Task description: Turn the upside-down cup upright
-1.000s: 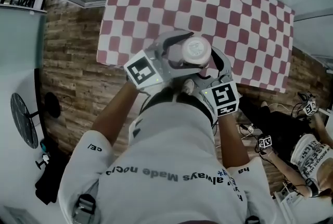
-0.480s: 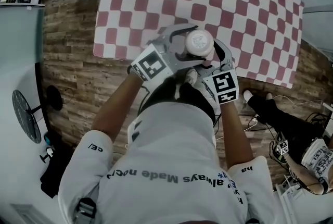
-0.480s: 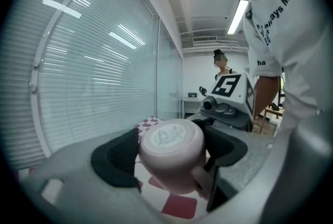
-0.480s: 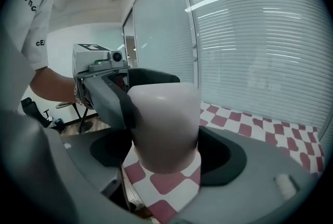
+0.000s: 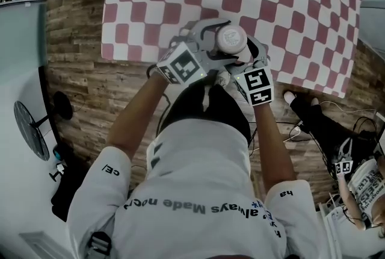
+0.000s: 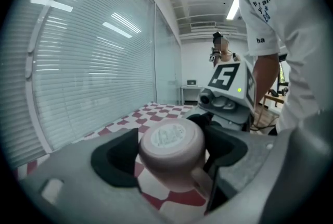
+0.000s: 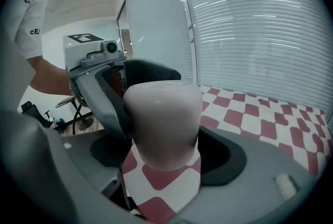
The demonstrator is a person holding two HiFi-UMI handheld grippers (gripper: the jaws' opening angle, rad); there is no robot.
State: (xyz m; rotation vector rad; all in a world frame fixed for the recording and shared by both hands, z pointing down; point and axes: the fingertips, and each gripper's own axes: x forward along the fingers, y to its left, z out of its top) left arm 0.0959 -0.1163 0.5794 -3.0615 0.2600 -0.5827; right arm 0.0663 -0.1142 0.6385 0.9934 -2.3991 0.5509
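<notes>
A pale pink cup [image 5: 231, 38] is upside-down, its flat stamped base up, over the near edge of the red-and-white checked table [image 5: 289, 5]. My left gripper [image 5: 219, 35] comes from the lower left, and its jaws curve round the cup. My right gripper [image 5: 243, 50] faces it from the right. In the left gripper view the cup [image 6: 169, 150] fills the gap between the dark pads, handle [image 6: 204, 186] toward the camera. In the right gripper view the cup [image 7: 162, 124] sits between both pads, seemingly just above the cloth.
A wooden floor [image 5: 78, 77] surrounds the table. A floor fan [image 5: 27, 137] stands at the left. Another person and cables [image 5: 355, 179] are at the lower right. Window blinds [image 6: 88, 61] line the wall beyond the table.
Both grippers have come down toward the table together, with the cup still between them and still base up. The cup now lies over the cloth's near edge.
</notes>
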